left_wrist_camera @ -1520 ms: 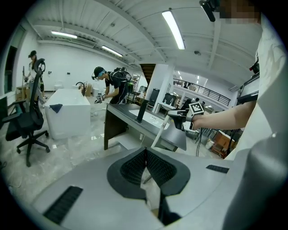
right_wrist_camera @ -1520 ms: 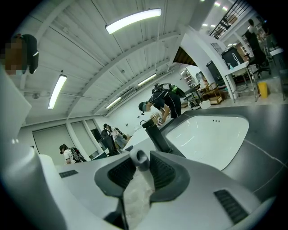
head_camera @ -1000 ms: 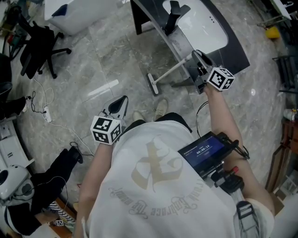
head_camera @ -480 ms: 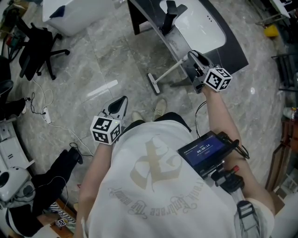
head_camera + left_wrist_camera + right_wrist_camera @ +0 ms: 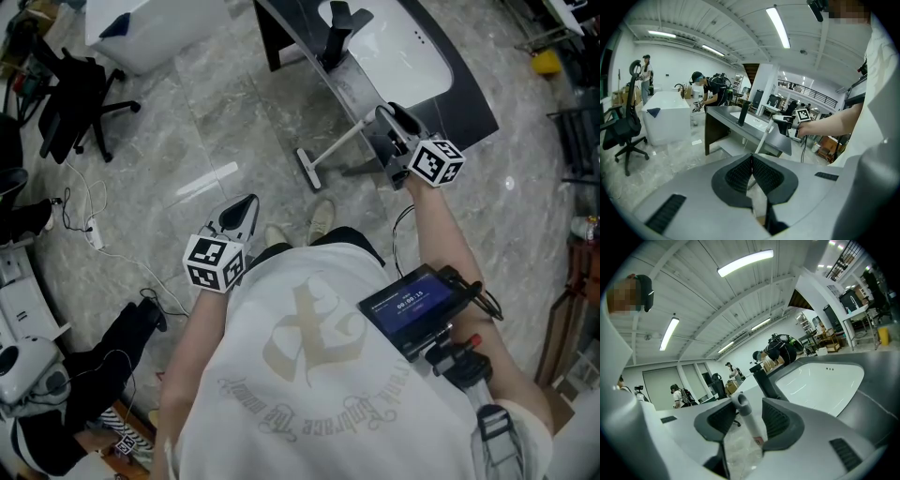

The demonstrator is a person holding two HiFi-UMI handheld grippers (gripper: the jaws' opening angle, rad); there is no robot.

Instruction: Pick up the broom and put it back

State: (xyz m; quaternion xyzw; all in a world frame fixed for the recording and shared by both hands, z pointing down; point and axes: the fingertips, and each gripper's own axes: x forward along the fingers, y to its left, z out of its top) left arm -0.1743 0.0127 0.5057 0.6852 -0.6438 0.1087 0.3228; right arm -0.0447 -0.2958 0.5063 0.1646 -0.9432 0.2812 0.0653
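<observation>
There was one white long-handled broom [image 5: 333, 151], one black swivel office chair [image 5: 75, 94], one white oval basin [image 5: 398, 52], one black upright tap [image 5: 342, 33], and two sets of tongs: the left tongs [image 5: 246, 204] and the right tongs [image 5: 392, 117].

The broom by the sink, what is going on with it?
A person's right gripper is at the top of the broom, which stands slanted by the sink counter with its head on the floor. Its jaws have just been opening; the handle stands between them, not pressed. The left gripper is shut and empty, off to the side.
</observation>
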